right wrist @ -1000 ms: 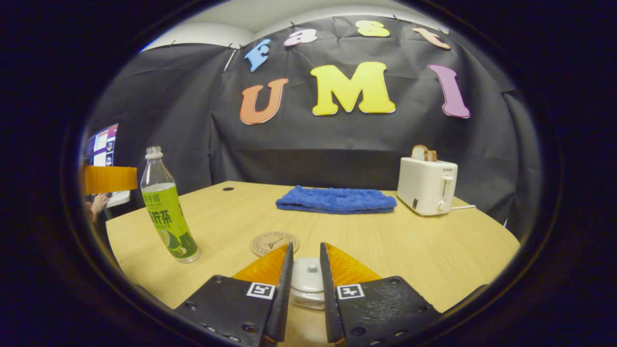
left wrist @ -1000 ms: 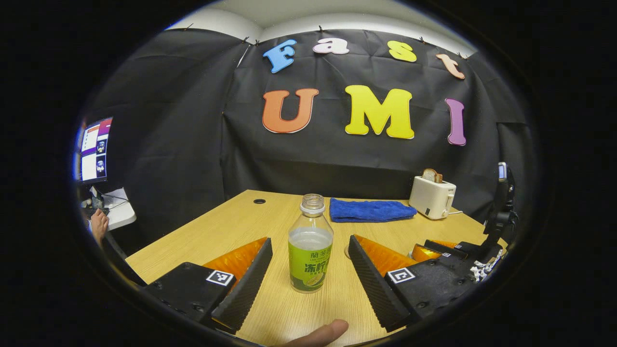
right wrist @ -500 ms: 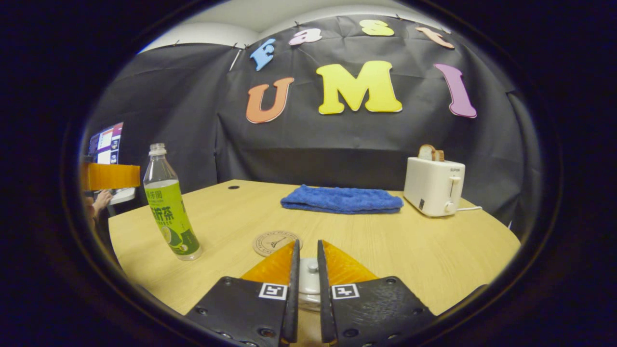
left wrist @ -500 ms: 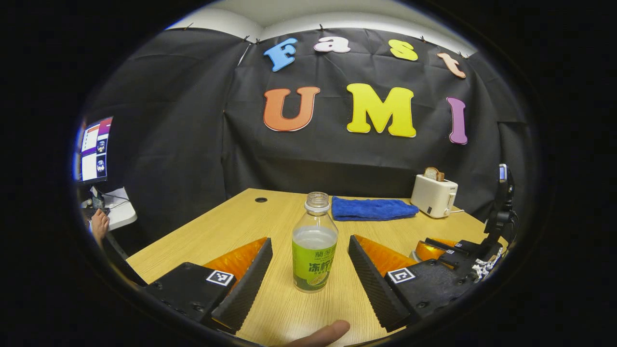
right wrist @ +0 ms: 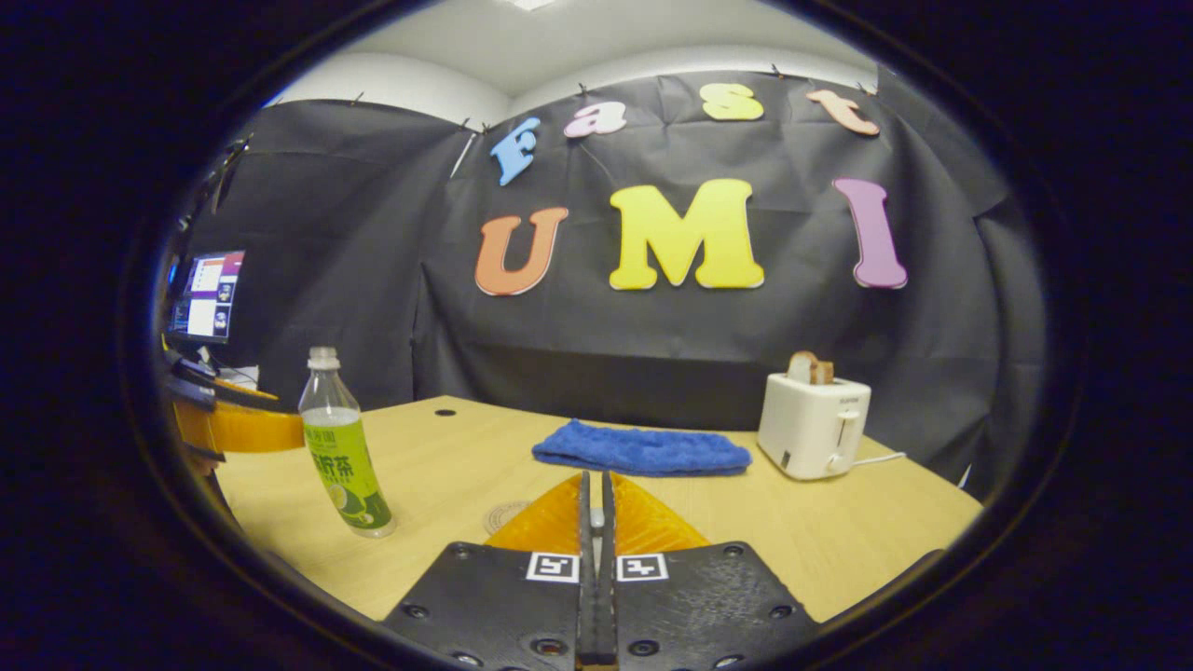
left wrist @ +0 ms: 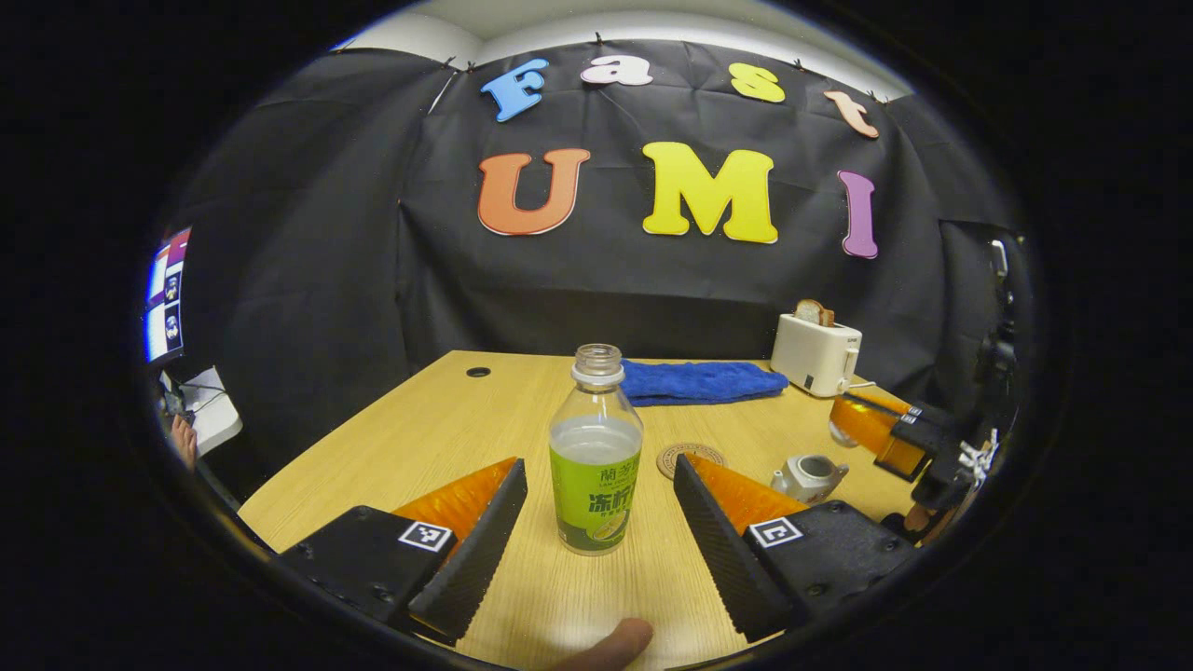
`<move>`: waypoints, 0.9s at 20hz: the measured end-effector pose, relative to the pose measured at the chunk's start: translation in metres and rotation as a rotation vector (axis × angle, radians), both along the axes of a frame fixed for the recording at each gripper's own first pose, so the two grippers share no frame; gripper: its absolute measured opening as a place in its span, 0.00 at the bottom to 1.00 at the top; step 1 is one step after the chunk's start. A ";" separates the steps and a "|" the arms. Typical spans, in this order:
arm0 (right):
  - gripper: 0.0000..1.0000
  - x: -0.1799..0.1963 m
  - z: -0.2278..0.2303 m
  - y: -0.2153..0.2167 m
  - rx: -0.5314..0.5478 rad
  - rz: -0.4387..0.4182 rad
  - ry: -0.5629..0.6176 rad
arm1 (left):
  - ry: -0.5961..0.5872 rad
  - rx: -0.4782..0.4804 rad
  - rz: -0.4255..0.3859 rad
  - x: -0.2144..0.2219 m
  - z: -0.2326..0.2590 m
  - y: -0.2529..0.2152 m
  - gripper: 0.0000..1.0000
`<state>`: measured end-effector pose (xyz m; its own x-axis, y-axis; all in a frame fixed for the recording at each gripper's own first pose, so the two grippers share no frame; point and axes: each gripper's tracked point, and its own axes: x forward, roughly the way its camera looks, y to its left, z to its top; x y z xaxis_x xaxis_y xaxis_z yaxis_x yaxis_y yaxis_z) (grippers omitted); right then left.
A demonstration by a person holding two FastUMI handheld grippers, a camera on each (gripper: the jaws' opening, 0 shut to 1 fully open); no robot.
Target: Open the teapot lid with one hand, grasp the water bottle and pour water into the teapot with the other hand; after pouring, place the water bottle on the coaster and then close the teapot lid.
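Since a second ago the right gripper [right wrist: 594,522] has been raised off the teapot [left wrist: 807,476], whose mouth is now seen open in the left gripper view; the right gripper's fingers have also drawn nearly together, with a small pale thing glimpsed in the slit between them. By judgement that is the lid's knob, though the lid itself is hidden and a firm grip cannot be confirmed. The left gripper [left wrist: 601,503] has barely shifted.

Nearest in the left gripper view, the left gripper's fingers are held wide apart, and the water bottle [left wrist: 596,453] is seen standing upright on the table [left wrist: 438,438] straight ahead, between the fingertips but touched by neither. Its cap is off, its long axis is vertical, and it is about half full. A fingertip [left wrist: 606,643] of the holding hand shows at the bottom edge.

Just beyond the bottle, to its right, lies the round coaster [left wrist: 688,458], and the teapot stands right of that, near the right gripper [left wrist: 881,433] hanging above it. Farther back a blue towel [left wrist: 701,382] and a white toaster [left wrist: 815,353] are set near the wall.

The left gripper is clearly the nearer to the bottle, so the coming move is judged to be a short push forward and a squeeze on the body. The bottle would then be carried rightward to the teapot.
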<state>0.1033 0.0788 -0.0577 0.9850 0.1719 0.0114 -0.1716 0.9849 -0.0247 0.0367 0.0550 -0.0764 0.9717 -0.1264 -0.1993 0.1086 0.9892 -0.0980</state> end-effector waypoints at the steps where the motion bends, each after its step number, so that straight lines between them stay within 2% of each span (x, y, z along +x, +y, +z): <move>1: 0.00 -0.009 0.013 -0.003 0.012 0.002 -0.024 | -0.008 0.001 0.001 0.002 0.001 0.000 0.99; 6: 0.00 -0.057 0.039 -0.031 0.034 -0.009 -0.057 | -0.033 0.051 0.028 0.012 -0.004 0.001 0.99; 9: 0.00 -0.073 0.039 -0.056 0.033 -0.034 -0.039 | -0.041 0.034 0.054 0.021 -0.013 0.003 0.99; 15: 0.00 -0.071 0.038 -0.096 0.060 -0.077 -0.005 | -0.109 -0.062 0.110 0.048 -0.021 0.004 0.99; 18: 0.00 -0.069 0.034 -0.102 0.083 -0.084 0.015 | -0.149 -0.039 0.136 0.060 -0.024 0.009 0.99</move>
<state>0.0344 -0.0236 -0.0240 0.9961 0.0876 0.0072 -0.0879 0.9944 0.0592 0.0969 0.0640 -0.1006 0.9987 0.0030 -0.0500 -0.0094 0.9916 -0.1289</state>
